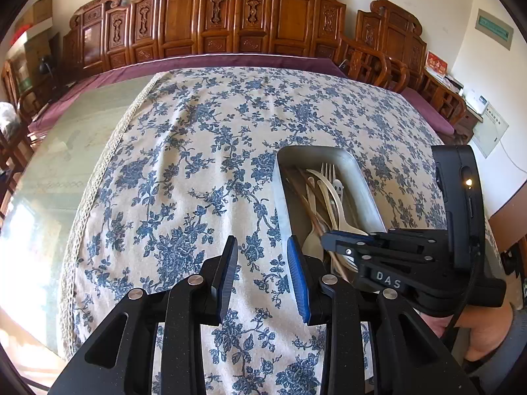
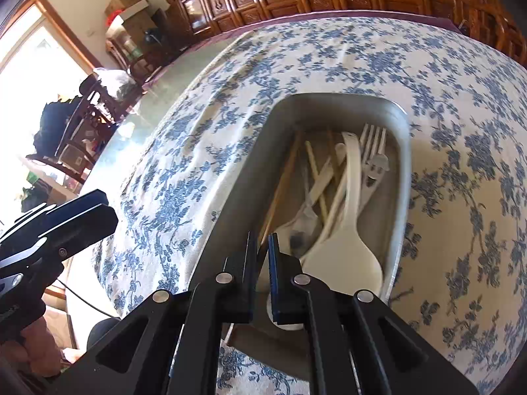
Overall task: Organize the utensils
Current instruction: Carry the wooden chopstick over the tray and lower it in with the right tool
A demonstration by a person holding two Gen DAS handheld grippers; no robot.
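Note:
A metal tray (image 2: 400,177) sits on the flowered tablecloth (image 1: 197,164) and holds several utensils: cream spoons (image 2: 349,250), a fork (image 2: 372,144) and wooden chopsticks (image 2: 283,184). My right gripper (image 2: 263,247) hangs over the tray's near end, its jaws nearly shut around the near end of the chopsticks. In the left wrist view the tray (image 1: 362,177) lies to the right and the right gripper (image 1: 332,240) reaches into it. My left gripper (image 1: 262,247) is open and empty above bare cloth left of the tray.
Carved wooden chairs (image 1: 230,23) line the far side of the table. Bare glass tabletop (image 1: 66,151) lies left of the cloth. A window and cluttered furniture (image 2: 75,121) stand at the left of the room.

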